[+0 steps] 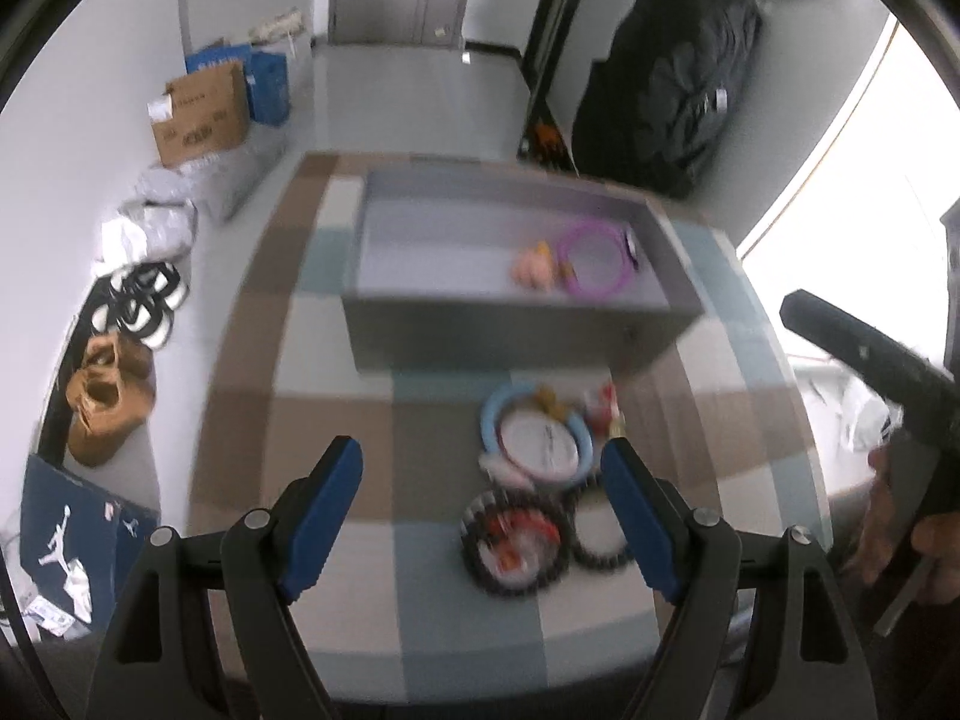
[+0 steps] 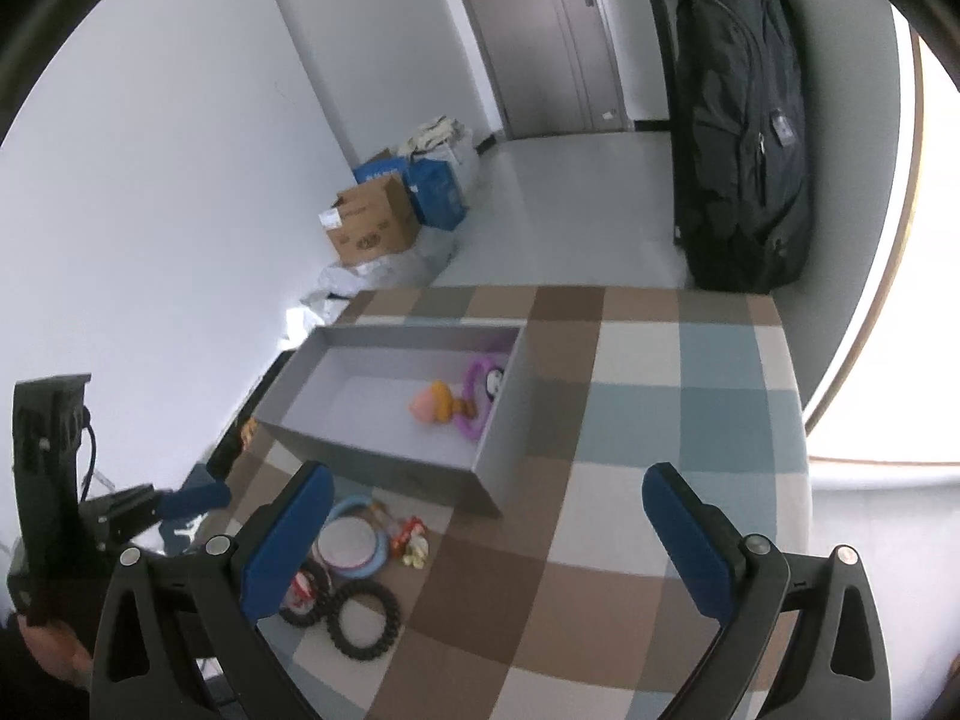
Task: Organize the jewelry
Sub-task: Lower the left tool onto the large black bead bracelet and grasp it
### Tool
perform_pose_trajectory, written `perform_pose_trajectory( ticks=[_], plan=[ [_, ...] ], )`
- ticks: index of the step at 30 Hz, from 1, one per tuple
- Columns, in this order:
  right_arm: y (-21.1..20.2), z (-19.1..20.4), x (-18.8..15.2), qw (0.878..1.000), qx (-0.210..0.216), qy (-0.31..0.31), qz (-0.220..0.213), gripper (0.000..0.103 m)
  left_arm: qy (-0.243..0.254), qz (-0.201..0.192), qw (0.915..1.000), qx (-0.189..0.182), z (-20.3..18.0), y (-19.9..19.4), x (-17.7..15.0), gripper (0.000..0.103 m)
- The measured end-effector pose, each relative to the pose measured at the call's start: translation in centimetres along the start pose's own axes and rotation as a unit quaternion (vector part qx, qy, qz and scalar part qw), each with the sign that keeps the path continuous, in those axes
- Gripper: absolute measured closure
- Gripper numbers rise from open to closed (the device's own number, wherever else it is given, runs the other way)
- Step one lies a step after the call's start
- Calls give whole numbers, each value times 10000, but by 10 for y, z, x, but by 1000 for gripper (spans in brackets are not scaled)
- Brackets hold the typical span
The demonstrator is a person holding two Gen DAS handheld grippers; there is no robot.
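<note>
A grey open box [image 1: 510, 324] [image 2: 384, 456] stands on the checked table; inside lie a purple ring bracelet [image 1: 595, 260] [image 2: 480, 387] and a pink-and-orange charm [image 1: 533, 267] [image 2: 433, 402]. In front of the box lie a blue ring bracelet [image 1: 534, 438] [image 2: 354, 543], a small red-and-yellow trinket [image 1: 603, 405] [image 2: 411, 540] and two black coiled bands [image 1: 513, 543] [image 2: 360, 615]. My left gripper [image 1: 483, 522] is open and empty, hovering above these pieces. My right gripper [image 2: 489, 546] is open and empty above the table, to their right.
The checked tablecloth [image 2: 660, 396] covers the table. On the floor to the left are cardboard and blue boxes [image 1: 207, 111] [image 2: 372, 222], shoes [image 1: 111, 402] and bags. A large black backpack [image 2: 741, 132] [image 1: 672, 84] stands behind the table.
</note>
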State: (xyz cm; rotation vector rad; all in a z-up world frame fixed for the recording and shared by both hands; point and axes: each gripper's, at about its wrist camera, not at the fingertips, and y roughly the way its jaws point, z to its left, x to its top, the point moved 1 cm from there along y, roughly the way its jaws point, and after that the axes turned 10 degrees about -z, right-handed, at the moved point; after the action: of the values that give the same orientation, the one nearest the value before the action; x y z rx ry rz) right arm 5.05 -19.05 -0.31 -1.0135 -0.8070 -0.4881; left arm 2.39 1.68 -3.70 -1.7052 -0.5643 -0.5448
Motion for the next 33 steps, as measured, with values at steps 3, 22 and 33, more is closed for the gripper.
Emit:
perform_pose_trajectory(
  ticks=[3,22,33],
  plan=[
    [-1,0,-2,10000,0,19,8,0,147,200,9997,58,-4,4,-12,25],
    [-11,-6,6,9997,47,158,-160,0,946,543,9936,278,-21,18,-32,42],
    [-12,-4,6,9997,70,133,-186,0,847,583,9947,54,-26,16,-31,62]
  ],
)
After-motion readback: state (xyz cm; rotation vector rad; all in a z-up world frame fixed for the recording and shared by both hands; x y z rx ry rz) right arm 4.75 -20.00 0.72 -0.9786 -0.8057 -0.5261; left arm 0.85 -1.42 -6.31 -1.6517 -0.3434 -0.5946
